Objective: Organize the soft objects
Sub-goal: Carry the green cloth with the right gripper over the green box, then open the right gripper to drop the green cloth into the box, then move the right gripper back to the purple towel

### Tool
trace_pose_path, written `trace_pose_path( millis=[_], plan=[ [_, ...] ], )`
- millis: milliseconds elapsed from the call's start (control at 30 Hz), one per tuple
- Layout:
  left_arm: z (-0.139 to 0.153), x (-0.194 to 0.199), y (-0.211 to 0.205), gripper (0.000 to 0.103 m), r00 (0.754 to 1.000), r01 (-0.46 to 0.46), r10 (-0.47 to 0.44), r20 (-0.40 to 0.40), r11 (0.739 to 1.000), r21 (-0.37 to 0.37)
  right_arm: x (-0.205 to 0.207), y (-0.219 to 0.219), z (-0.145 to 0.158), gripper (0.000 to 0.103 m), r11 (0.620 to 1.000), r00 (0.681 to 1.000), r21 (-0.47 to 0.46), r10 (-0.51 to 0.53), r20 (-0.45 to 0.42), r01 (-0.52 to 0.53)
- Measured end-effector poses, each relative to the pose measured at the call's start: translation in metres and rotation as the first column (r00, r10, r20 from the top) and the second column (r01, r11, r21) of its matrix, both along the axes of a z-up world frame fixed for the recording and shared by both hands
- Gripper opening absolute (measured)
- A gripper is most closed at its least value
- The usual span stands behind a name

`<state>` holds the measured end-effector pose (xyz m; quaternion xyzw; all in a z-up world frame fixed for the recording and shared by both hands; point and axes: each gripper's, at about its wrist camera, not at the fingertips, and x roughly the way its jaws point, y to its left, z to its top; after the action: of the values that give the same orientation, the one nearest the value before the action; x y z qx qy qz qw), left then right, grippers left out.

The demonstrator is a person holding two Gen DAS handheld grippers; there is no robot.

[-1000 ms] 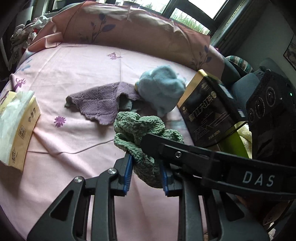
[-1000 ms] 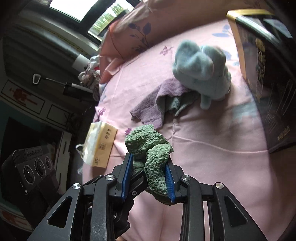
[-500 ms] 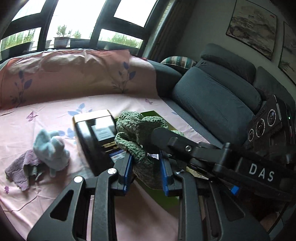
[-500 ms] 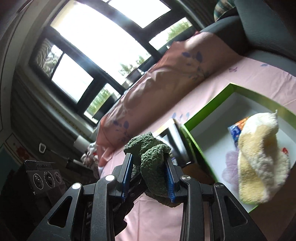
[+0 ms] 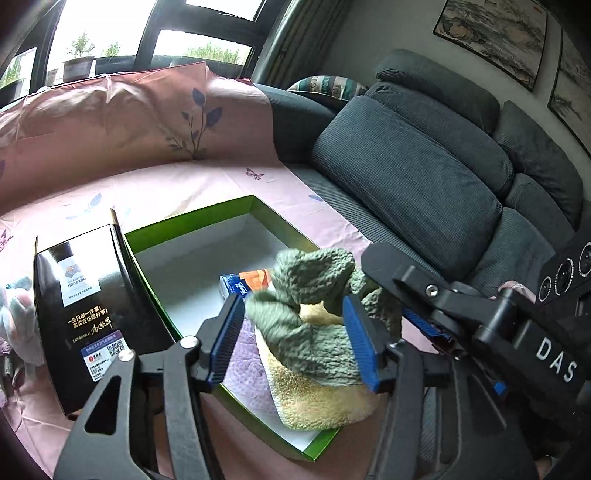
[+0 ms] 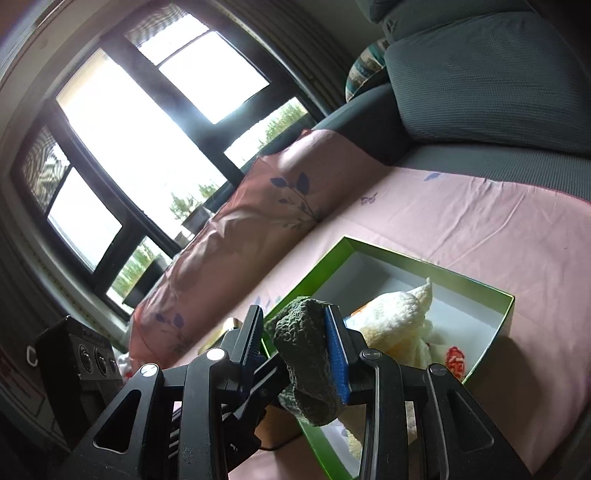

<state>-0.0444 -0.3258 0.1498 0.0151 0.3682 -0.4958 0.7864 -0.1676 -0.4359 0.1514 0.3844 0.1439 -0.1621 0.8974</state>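
Grey sofa cushions; black box lid upright on pink sheet; framed paintings; windows.

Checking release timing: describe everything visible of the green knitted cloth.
The green cloth is a bumpy, chenille-looking knit in sage green, crumpled into a loose lump. It sits between the left gripper's open pads, over the green box, and its lower part seems to rest on the yellow towel inside. It also lies against one pad of the right gripper; whether that grip is closed is unclear.
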Motion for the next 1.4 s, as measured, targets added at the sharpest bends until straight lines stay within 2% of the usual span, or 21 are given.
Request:
trace_pose_path(
  millis=[33, 100, 167, 233, 300, 467, 667, 767, 867, 1033, 1200, 1300, 1400],
  plan=[
    [0.0, 0.0, 0.001, 0.069, 1.0, -0.005, 0.005, 0.002, 1.0, 0.001, -0.005, -0.001, 0.0, 0.037, 1.0, 1.0, -0.003, -0.012, 0.001, 0.012],
    [0.002, 0.0, 0.005, 0.075, 1.0, -0.005, 0.005, -0.004, 1.0, -0.009, -0.009, -0.001, 0.002, 0.048, 0.999, 0.999, -0.017, -0.041, 0.0, 0.041],
    [0.005, -0.001, 0.012, 0.078, 1.0, -0.004, 0.004, -0.012, 1.0, -0.023, -0.013, 0.001, 0.004, 0.056, 0.998, 0.998, -0.03, -0.061, 0.002, 0.061],
    [0.01, -0.001, 0.021, 0.087, 1.0, -0.012, 0.011, -0.02, 0.999, -0.045, -0.016, 0.003, 0.007, 0.059, 0.996, 0.997, -0.034, -0.079, 0.007, 0.079],
    [0.016, -0.002, 0.03, 0.088, 0.999, -0.026, 0.025, -0.021, 0.998, -0.063, -0.02, 0.005, 0.011, 0.069, 0.994, 0.995, -0.035, -0.101, 0.023, 0.101],
    [0.032, -0.009, 0.063, 0.095, 0.999, -0.035, 0.034, -0.008, 0.995, -0.091, -0.022, 0.015, 0.022, 0.085, 0.991, 0.995, -0.083, -0.098, 0.03, 0.1],
    [0.042, -0.012, 0.123, 0.097, 0.992, -0.123, 0.126, 0.02, 0.987, -0.105, -0.02, 0.029, 0.032, 0.092, 0.984, 0.992, -0.128, -0.124, 0.009, 0.124],
    [0.041, -0.011, 0.16, 0.099, 0.976, -0.208, 0.213, 0.032, 0.971, -0.116, -0.014, 0.039, 0.036, 0.093, 0.979, 0.993, -0.17, -0.119, -0.009, 0.116],
    [0.034, -0.006, 0.2, 0.1, 0.946, -0.313, 0.32, 0.044, 0.942, -0.12, -0.006, 0.052, 0.04, 0.093, 0.973, 0.995, -0.21, -0.099, -0.028, 0.091],
    [0.008, 0.009, 0.26, 0.1, 0.865, -0.496, 0.502, 0.018, 0.858, -0.135, 0.009, 0.075, 0.044, 0.093, 0.963, 0.996, -0.264, -0.064, -0.062, 0.045],
    [-0.028, 0.034, 0.303, 0.1, 0.803, -0.595, 0.595, -0.045, 0.796, -0.111, 0.029, 0.102, 0.043, 0.093, 0.941, 0.994, -0.336, -0.006, -0.111, -0.032],
    [-0.047, 0.051, 0.321, 0.1, 0.744, -0.665, 0.659, -0.106, 0.746, -0.03, 0.041, 0.118, 0.04, 0.093, 0.928, 0.989, -0.364, 0.032, -0.147, -0.084],
    [-0.051, 0.057, 0.333, 0.1, 0.719, -0.693, 0.69, -0.085, 0.721, -0.009, 0.053, 0.135, 0.036, 0.093, 0.917, 0.981, -0.373, 0.08, -0.177, -0.142]
  ],
)
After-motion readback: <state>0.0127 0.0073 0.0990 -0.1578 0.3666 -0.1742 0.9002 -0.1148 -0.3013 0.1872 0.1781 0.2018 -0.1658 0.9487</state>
